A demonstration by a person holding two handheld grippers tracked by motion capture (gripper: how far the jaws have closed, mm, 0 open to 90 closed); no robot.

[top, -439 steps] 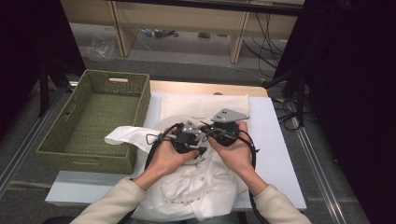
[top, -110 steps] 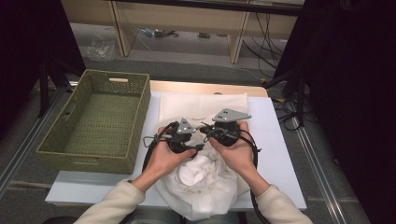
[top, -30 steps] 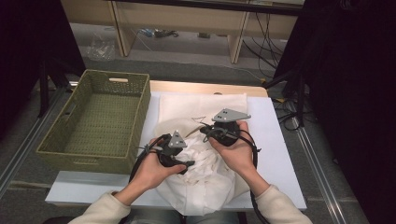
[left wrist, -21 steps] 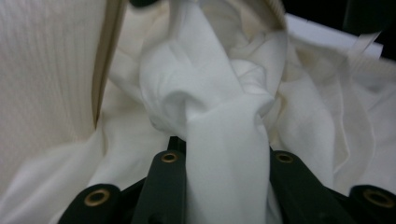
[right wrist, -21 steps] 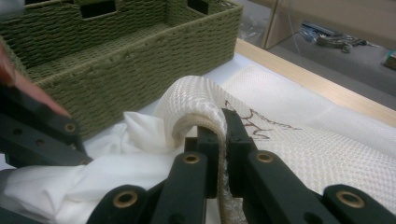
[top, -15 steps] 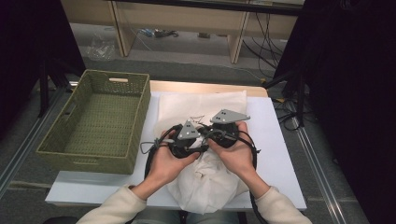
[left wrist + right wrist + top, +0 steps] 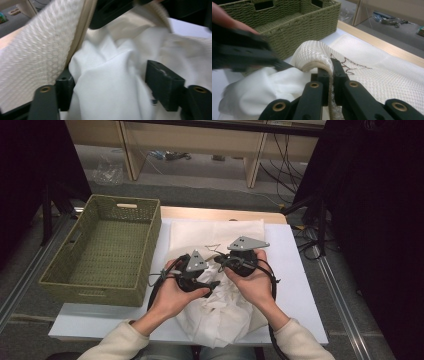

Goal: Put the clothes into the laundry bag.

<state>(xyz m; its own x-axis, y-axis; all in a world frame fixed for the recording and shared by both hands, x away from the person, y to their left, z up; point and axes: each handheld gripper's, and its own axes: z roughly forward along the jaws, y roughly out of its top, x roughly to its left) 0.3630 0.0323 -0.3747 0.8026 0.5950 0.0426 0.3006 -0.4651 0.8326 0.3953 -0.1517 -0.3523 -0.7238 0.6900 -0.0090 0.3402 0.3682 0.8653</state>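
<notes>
1. Looks like a stuffing job: a soft white cloth [image 7: 110, 82] is going into a cream mesh bag [image 7: 372, 72] lying on the white surface [image 7: 300, 270].
2. The right gripper [image 7: 331, 72] has its fingers clamped tight on the bag's rolled rim, holding the mouth up.
3. The left gripper [image 7: 110, 75] has just been opening its fingers. They stand apart now, with the white cloth bulging between them, apparently loose rather than pinched.
4. Progress, I'd say: partway. Some cloth sits right at the mouth just beyond the left fingers, but a good lump of it still spills toward the person in the high view.
5. The green woven basket [image 7: 105, 250], off beyond the left gripper, has nothing in it.
</notes>
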